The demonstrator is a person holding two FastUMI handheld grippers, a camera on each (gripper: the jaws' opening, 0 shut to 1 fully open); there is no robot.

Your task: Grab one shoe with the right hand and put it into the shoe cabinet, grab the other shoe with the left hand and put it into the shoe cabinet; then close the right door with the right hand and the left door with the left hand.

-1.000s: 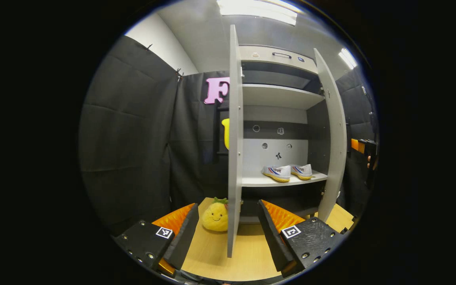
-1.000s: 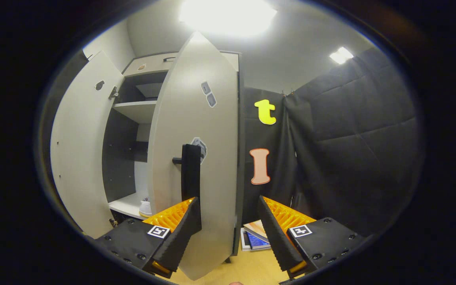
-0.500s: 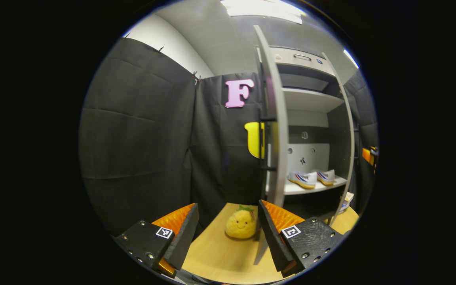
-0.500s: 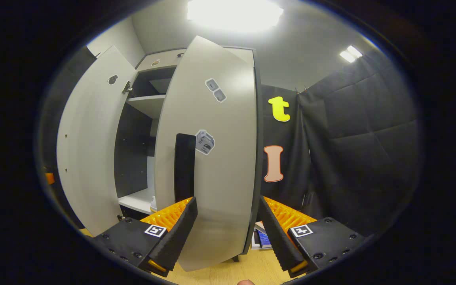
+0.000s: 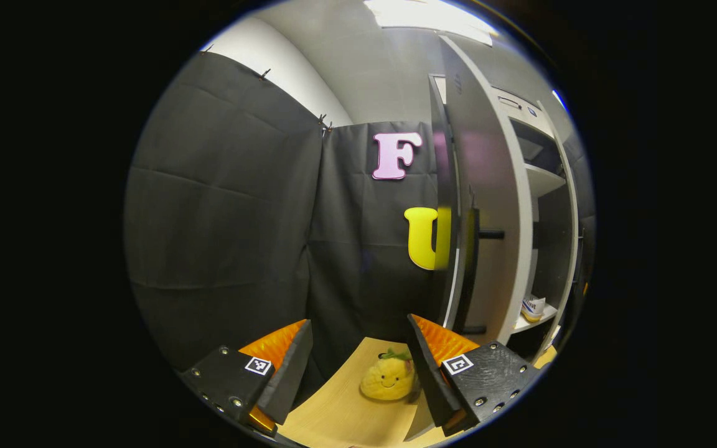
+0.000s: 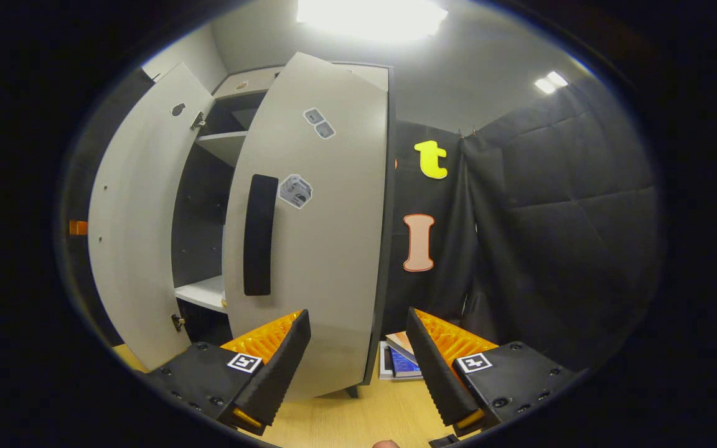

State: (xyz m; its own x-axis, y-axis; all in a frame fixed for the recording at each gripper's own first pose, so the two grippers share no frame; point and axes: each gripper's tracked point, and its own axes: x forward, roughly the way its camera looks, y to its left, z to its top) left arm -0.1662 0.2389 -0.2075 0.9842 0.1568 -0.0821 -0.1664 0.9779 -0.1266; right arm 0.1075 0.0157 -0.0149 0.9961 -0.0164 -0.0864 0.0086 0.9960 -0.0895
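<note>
Shoe (image 5: 533, 307) sits at the cabinet shelf's (image 5: 529, 322) front edge, stored. Both tongs, left (image 5: 358, 364) and right (image 6: 358, 361), gape empty, probably to push the half-open right door (image 6: 327, 249) and left door (image 5: 489, 205).

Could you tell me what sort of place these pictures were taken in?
Probably a staged recording booth, not a lived-in home: black cloth walls enclose a grey shoe cabinet with shelves, standing on a wooden floor, with a plush toy beside it and ceiling light panels overhead.
</note>
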